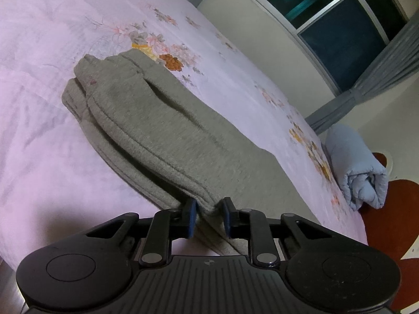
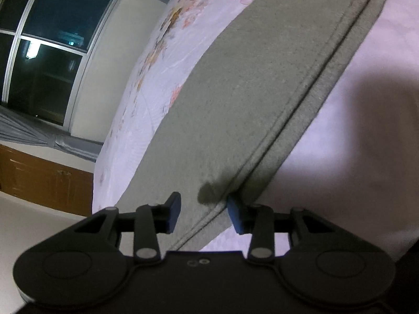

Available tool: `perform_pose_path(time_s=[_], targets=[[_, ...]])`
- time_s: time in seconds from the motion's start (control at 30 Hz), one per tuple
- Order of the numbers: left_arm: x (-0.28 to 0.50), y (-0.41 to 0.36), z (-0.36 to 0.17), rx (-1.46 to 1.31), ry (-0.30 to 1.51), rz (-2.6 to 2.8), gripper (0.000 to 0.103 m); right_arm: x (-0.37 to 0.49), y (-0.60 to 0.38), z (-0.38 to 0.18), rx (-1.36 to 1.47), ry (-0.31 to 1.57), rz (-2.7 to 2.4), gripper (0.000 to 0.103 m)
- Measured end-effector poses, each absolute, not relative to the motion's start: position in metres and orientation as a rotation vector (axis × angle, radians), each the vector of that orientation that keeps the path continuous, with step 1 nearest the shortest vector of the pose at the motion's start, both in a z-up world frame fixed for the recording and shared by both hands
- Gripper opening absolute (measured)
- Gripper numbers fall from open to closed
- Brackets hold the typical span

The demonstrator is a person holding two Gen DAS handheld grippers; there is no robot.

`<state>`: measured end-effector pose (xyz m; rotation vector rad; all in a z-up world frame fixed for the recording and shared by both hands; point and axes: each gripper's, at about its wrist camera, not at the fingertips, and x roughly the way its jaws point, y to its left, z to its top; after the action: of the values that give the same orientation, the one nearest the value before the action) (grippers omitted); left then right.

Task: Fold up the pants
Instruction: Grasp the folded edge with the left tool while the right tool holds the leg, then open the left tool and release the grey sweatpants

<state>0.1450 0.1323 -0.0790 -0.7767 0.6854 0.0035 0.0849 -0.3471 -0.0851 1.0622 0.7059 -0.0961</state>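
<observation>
Grey-olive sweatpants (image 1: 146, 120), plain with one small reddish spot near the far end, lie over a pale lilac bedspread (image 1: 39, 52) printed with pink, yellow and rust-orange flowers and grey leaves. Both the left gripper (image 1: 209, 216) and right gripper (image 2: 204, 213) show black with blue pads (image 2: 174, 216). A pale blue rolled quilt (image 1: 358, 167) sits over red-orange flooring (image 1: 392, 222), with grey curtains (image 1: 379, 73) and a brown wooden cabinet (image 2: 39, 172).
</observation>
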Motion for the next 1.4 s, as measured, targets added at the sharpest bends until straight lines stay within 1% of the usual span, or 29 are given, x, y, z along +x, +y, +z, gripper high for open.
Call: perform_pose_path(time_s=[0.07, 0.1, 0.27, 0.37, 0.4, 0.43, 0.47, 0.57, 0.7, 0.77, 0.87, 0.93, 0.97, 1.0, 1.03, 1.07, 1.1, 1.13, 1.23, 1.33, 1.4], targets=[[0.142, 0.132, -0.082, -0.786, 0.677, 0.003, 0.021, 0.083, -0.347, -0.085, 1.086, 0.705, -0.094, 0.029], [0.141, 0.132, -0.083, -0.789, 0.679, 0.003, 0.021, 0.081, -0.347, -0.086, 1.096, 0.717, -0.1, 0.027], [0.142, 0.134, -0.087, -0.819, 0.664, -0.001, 0.021, 0.08, -0.352, -0.096, 1.154, 0.703, -0.106, 0.027], [0.143, 0.134, -0.087, -0.837, 0.666, -0.001, 0.018, 0.086, -0.354, -0.102, 1.188, 0.69, -0.106, 0.026], [0.143, 0.135, -0.087, -0.841, 0.666, -0.004, 0.017, 0.085, -0.355, -0.102, 1.188, 0.683, -0.113, 0.013], [0.143, 0.136, -0.087, -0.844, 0.668, -0.009, 0.016, 0.084, -0.354, -0.101, 1.167, 0.683, -0.123, 0.002], [0.142, 0.137, -0.087, -0.849, 0.666, -0.014, 0.014, 0.083, -0.352, -0.1, 1.148, 0.682, -0.125, 0.0], [0.137, 0.141, -0.083, -0.857, 0.638, -0.044, 0.011, 0.076, -0.347, -0.087, 1.072, 0.656, -0.105, 0.0], [0.129, 0.142, -0.073, -0.841, 0.601, -0.076, 0.011, 0.068, -0.341, -0.072, 1.016, 0.64, -0.082, 0.0], [0.131, 0.144, -0.076, -0.838, 0.612, -0.07, 0.011, 0.069, -0.34, -0.072, 0.988, 0.674, -0.101, 0.0], [0.136, 0.146, -0.092, -0.846, 0.673, -0.044, 0.01, 0.078, -0.342, -0.088, 0.968, 0.773, -0.16, 0.0], [0.136, 0.15, -0.101, -0.876, 0.697, -0.041, 0.011, 0.079, -0.344, -0.088, 0.98, 0.779, -0.173, 0.0], [0.135, 0.153, -0.105, -0.911, 0.699, -0.035, 0.012, 0.079, -0.345, -0.087, 0.986, 0.779, -0.173, 0.0], [0.133, 0.154, -0.106, -0.929, 0.695, -0.035, 0.017, 0.077, -0.347, -0.087, 1.018, 0.774, -0.151, 0.006], [0.131, 0.155, -0.104, -0.921, 0.694, -0.039, 0.02, 0.07, -0.352, -0.084, 1.047, 0.752, -0.128, 0.011], [0.127, 0.155, -0.101, -0.896, 0.695, -0.027, 0.035, 0.06, -0.357, -0.079, 1.038, 0.712, -0.131, 0.019], [0.121, 0.154, -0.095, -0.847, 0.693, 0.009, 0.051, 0.049, -0.365, -0.072, 1.007, 0.673, -0.151, 0.019], [0.116, 0.153, -0.087, -0.792, 0.676, 0.031, 0.053, 0.037, -0.377, -0.066, 1.001, 0.625, -0.164, 0.019], [0.112, 0.15, -0.065, -0.724, 0.606, 0.005, 0.053, 0.005, -0.426, -0.061, 1.051, 0.481, -0.289, 0.019], [0.132, 0.14, -0.046, -0.665, 0.564, -0.019, 0.053, -0.008, -0.469, -0.071, 1.18, 0.398, -0.357, 0.018], [0.151, 0.134, -0.042, -0.625, 0.579, -0.015, 0.054, -0.01, -0.483, -0.073, 1.201, 0.37, -0.389, 0.017]])
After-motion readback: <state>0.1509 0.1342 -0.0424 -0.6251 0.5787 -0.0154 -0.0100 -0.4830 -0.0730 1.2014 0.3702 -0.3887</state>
